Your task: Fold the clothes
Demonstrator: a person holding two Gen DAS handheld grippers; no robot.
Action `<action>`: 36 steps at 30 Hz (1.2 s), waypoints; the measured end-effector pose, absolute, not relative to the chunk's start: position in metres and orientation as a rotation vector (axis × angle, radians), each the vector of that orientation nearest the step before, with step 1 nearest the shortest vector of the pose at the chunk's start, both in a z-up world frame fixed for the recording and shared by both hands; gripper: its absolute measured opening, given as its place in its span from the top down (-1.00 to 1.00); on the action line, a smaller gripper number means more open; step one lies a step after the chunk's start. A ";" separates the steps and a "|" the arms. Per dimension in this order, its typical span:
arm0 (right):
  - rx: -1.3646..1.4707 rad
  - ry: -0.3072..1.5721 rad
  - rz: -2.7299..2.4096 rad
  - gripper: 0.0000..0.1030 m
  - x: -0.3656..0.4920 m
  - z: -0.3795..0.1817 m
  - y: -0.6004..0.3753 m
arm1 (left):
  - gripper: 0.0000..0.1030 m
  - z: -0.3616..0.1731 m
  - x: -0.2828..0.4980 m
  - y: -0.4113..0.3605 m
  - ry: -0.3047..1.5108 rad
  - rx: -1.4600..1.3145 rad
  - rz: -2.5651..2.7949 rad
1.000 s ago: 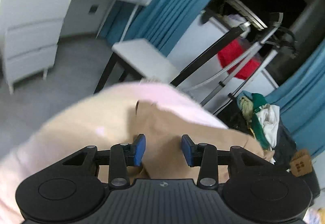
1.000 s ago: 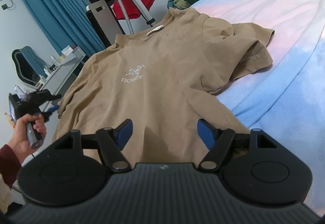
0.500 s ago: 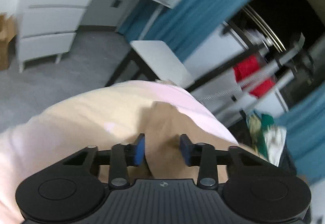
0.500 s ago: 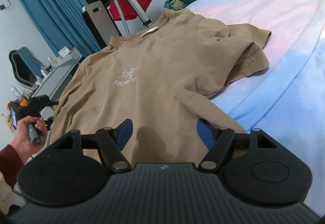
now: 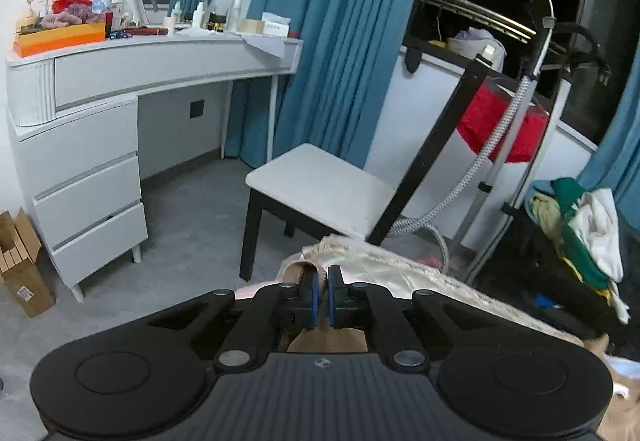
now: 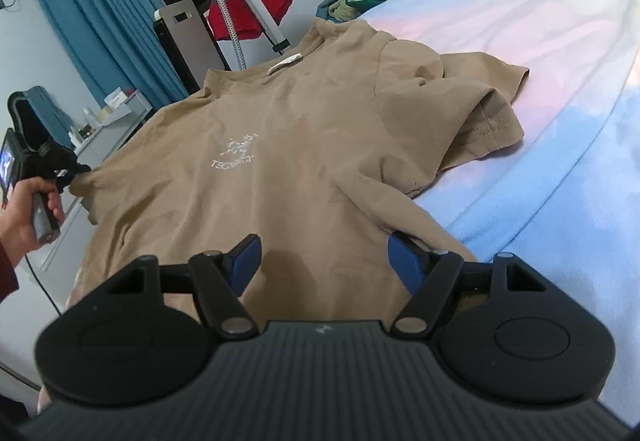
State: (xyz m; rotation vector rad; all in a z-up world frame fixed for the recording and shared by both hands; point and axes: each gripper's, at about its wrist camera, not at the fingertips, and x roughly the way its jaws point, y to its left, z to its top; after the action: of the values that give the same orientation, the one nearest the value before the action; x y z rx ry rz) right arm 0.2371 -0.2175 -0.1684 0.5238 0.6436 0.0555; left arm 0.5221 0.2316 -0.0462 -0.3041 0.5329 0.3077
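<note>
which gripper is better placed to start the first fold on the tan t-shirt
Left, probably. The left gripper looks shut on the sleeve edge of the t-shirt, ready to carry it across. The right gripper is open over the hem, holding nothing.

L wrist cam: low at bed edge, faces out to the desk (image 5: 120, 73). R wrist cam: close over shirt (image 6: 280, 145), faces along bed. Both see steamer (image 5: 508, 145).

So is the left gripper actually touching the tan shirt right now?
Touching. In the left wrist view the left gripper has its blue pads closed with tan shirt fabric pinched between them; the right wrist view shows it at the shirt's sleeve edge.
</note>
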 end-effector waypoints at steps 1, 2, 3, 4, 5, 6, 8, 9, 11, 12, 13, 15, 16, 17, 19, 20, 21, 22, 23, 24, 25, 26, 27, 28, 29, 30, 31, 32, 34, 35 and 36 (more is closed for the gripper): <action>0.523 0.644 0.055 -0.40 0.238 -0.169 -0.217 | 0.90 -0.052 0.530 0.228 0.550 -0.271 0.328; 0.521 0.644 0.054 -0.40 0.239 -0.169 -0.217 | 0.90 -0.057 0.539 0.223 0.568 -0.236 0.350; 0.515 0.644 0.055 -0.40 0.239 -0.169 -0.217 | 0.90 -0.067 0.545 0.220 0.598 -0.210 0.364; 0.509 0.644 0.056 -0.40 0.240 -0.169 -0.217 | 0.89 -0.077 0.551 0.216 0.628 -0.186 0.377; 0.505 0.643 0.055 -0.40 0.240 -0.170 -0.216 | 0.89 -0.087 0.557 0.213 0.658 -0.162 0.390; 0.504 0.643 0.055 -0.40 0.241 -0.170 -0.216 | 0.87 -0.096 0.559 0.213 0.671 -0.156 0.387; 0.504 0.641 0.055 -0.39 0.241 -0.170 -0.217 | 0.86 -0.107 0.559 0.210 0.652 -0.143 0.377; 0.504 0.641 0.055 -0.39 0.241 -0.170 -0.217 | 0.81 -0.110 0.552 0.214 0.642 -0.140 0.369; 0.506 0.640 0.056 -0.40 0.241 -0.169 -0.217 | 0.48 -0.109 0.543 0.218 0.660 -0.169 0.350; 0.509 0.639 0.057 -0.40 0.241 -0.169 -0.217 | 0.16 -0.106 0.535 0.221 0.668 -0.204 0.347; 0.518 0.640 0.056 -0.42 0.242 -0.169 -0.217 | -0.12 -0.101 0.524 0.224 0.671 -0.250 0.322; 0.532 0.641 0.058 -0.44 0.243 -0.167 -0.217 | -0.21 -0.089 0.498 0.225 0.671 -0.292 0.275; 0.539 0.641 0.060 -0.44 0.243 -0.165 -0.217 | -0.25 -0.083 0.483 0.222 0.668 -0.281 0.258; 0.543 0.635 0.065 -0.44 0.241 -0.163 -0.217 | -0.28 -0.076 0.468 0.220 0.665 -0.270 0.240; 0.544 0.616 0.064 -0.43 0.238 -0.159 -0.218 | -0.39 -0.061 0.432 0.210 0.642 -0.231 0.208; 0.544 0.607 0.063 -0.43 0.237 -0.157 -0.219 | -0.43 -0.051 0.410 0.202 0.629 -0.209 0.194; 0.541 0.601 0.061 -0.43 0.235 -0.155 -0.220 | -0.47 -0.042 0.390 0.192 0.626 -0.175 0.185; 0.539 0.594 0.057 -0.43 0.233 -0.153 -0.221 | -0.49 -0.034 0.368 0.179 0.617 -0.143 0.183; 0.534 0.584 0.056 -0.43 0.231 -0.150 -0.221 | -0.52 -0.026 0.347 0.166 0.607 -0.111 0.182; 0.529 0.575 0.056 -0.43 0.229 -0.147 -0.222 | -0.54 -0.020 0.327 0.154 0.599 -0.102 0.163; 0.525 0.565 0.055 -0.43 0.227 -0.145 -0.223 | -0.58 -0.017 0.306 0.141 0.601 -0.109 0.128; 0.521 0.554 0.054 -0.43 0.224 -0.141 -0.225 | -0.59 -0.014 0.285 0.128 0.604 -0.116 0.092; 0.517 0.542 0.053 -0.43 0.221 -0.138 -0.227 | -0.59 -0.012 0.264 0.114 0.606 -0.123 0.056; 0.520 0.528 0.055 -0.43 0.217 -0.135 -0.229 | -0.59 -0.012 0.247 0.102 0.608 -0.124 0.037; 0.524 0.515 0.058 -0.43 0.214 -0.132 -0.232 | -0.59 -0.013 0.229 0.090 0.609 -0.128 0.018; 0.527 0.500 0.062 -0.43 0.210 -0.129 -0.235 | -0.59 -0.015 0.213 0.078 0.608 -0.130 -0.001; 0.530 0.485 0.065 -0.43 0.206 -0.125 -0.238 | -0.59 -0.017 0.199 0.068 0.607 -0.131 -0.018; 0.534 0.477 0.062 -0.43 0.202 -0.123 -0.241 | -0.59 -0.022 0.187 0.058 0.606 -0.134 -0.036; 0.561 0.474 0.053 -0.43 0.196 -0.121 -0.248 | -0.59 -0.036 0.164 0.041 0.615 -0.142 -0.071; 0.582 0.477 0.047 -0.43 0.193 -0.121 -0.252 | -0.59 -0.044 0.154 0.034 0.627 -0.148 -0.086; 0.602 0.480 0.040 -0.43 0.191 -0.121 -0.256 | -0.59 -0.051 0.147 0.030 0.637 -0.154 -0.101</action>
State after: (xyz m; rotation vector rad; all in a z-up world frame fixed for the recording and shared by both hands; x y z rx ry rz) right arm 0.1907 -0.2562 -0.1210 0.6020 0.4798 0.0405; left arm 0.1470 0.0302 -0.0510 -0.1538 0.6367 -0.1007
